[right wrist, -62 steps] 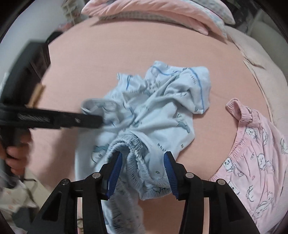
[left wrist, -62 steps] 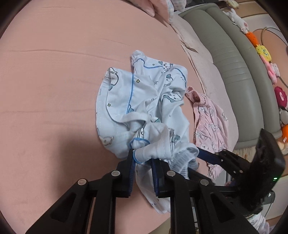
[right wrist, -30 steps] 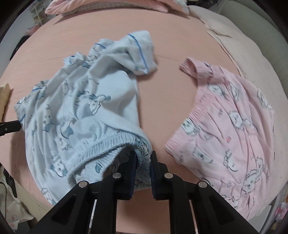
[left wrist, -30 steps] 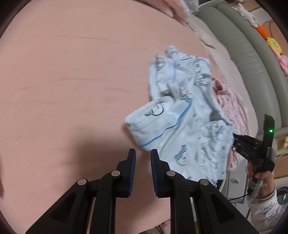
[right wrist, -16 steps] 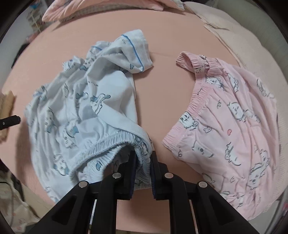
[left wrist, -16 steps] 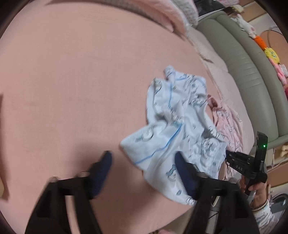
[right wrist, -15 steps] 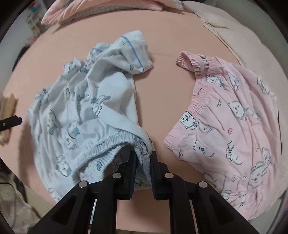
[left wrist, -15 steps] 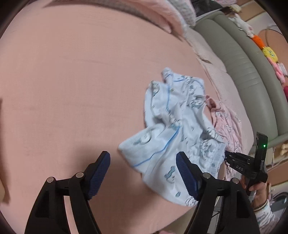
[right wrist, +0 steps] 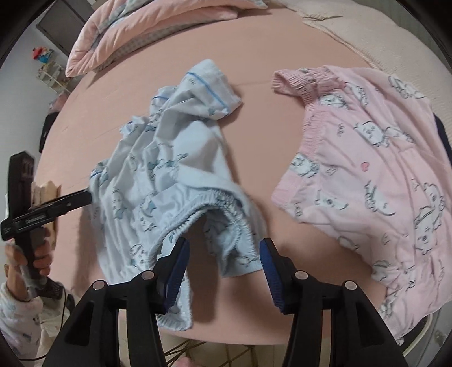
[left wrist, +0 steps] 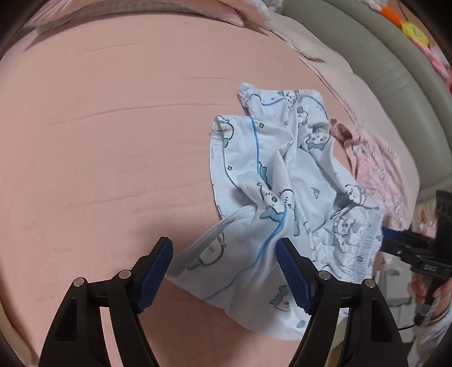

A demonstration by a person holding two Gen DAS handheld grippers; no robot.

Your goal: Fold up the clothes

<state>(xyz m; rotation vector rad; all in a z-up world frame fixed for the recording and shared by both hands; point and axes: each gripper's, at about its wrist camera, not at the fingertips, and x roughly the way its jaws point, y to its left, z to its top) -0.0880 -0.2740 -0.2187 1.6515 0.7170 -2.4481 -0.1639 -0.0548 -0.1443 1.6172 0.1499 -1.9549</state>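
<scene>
Pale blue pyjamas (left wrist: pixel 285 180) with a cartoon print lie crumpled on the pink bed (left wrist: pixel 113 141), near its near edge. Just to their right lie pink shorts (right wrist: pixel 367 158) with the same kind of print, apart from the blue pile. The left hand-held gripper (left wrist: pixel 224 271) is released, its jaws standing wide over the pile's left hem without pressing it. The right hand-held gripper (right wrist: pixel 223 268) is opening, its blue pads (right wrist: pixel 176 271) on either side of the gathered elastic waistband, which lies loose between them. A pink quilt (right wrist: pixel 147 25) lies at the far end of the bed.
</scene>
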